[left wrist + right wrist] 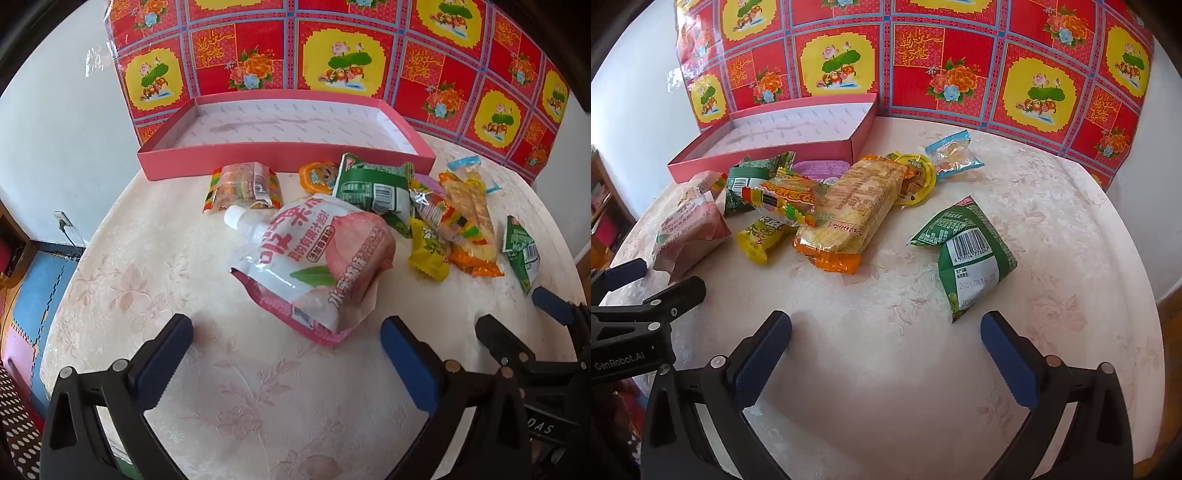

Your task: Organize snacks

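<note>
A pink-and-white spouted peach drink pouch (314,258) lies on the table just ahead of my left gripper (288,332), which is open with nothing between its fingers. My right gripper (886,328) is open too, over bare cloth. A green snack packet (964,254) lies just ahead of its right finger. Further back sits a heap of snacks: an orange biscuit pack (849,210), a yellow packet (761,236), a gummy bag (783,199) and a jelly cup (916,177). An empty pink box (284,129) stands behind them. Each gripper shows in the other's view: the right gripper (517,314), the left gripper (661,277).
A round table (1052,206) with a pale flowered cloth carries everything. A red and yellow patterned sheet (332,48) hangs on the wall behind the box. A small colourful candy bag (243,184) lies left of the heap. The table's edge curves close on both sides.
</note>
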Tool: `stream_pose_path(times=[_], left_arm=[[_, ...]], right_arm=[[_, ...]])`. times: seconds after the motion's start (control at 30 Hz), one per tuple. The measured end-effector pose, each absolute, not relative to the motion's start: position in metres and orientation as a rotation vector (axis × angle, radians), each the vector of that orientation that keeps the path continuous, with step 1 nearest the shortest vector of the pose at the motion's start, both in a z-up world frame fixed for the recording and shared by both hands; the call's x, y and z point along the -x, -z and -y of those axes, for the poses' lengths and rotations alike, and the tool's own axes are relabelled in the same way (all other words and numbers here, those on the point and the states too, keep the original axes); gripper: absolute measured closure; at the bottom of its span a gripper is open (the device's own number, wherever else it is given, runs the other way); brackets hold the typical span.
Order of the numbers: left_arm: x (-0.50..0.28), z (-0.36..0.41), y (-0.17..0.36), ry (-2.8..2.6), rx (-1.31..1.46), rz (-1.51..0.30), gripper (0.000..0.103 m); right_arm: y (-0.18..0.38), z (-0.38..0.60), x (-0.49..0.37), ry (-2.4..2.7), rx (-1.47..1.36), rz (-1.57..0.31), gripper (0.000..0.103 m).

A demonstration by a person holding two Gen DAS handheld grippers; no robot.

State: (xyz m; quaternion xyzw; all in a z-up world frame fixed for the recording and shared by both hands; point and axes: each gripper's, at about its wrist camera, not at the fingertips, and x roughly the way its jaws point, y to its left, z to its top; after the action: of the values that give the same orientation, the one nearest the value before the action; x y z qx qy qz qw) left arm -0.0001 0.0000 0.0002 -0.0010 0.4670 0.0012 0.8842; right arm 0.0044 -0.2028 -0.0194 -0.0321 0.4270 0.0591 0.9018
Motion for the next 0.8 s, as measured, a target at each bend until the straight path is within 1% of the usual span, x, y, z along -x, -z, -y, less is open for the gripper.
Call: stream_pose_path(times=[0.8], left_arm=[[0.0004,0.0001,-0.0003,-0.003,0.0,-0.969,0.0]], right_arm=[[0.0196,0.203,-0.0039,-0.122,0.067,-0.88,0.0]])
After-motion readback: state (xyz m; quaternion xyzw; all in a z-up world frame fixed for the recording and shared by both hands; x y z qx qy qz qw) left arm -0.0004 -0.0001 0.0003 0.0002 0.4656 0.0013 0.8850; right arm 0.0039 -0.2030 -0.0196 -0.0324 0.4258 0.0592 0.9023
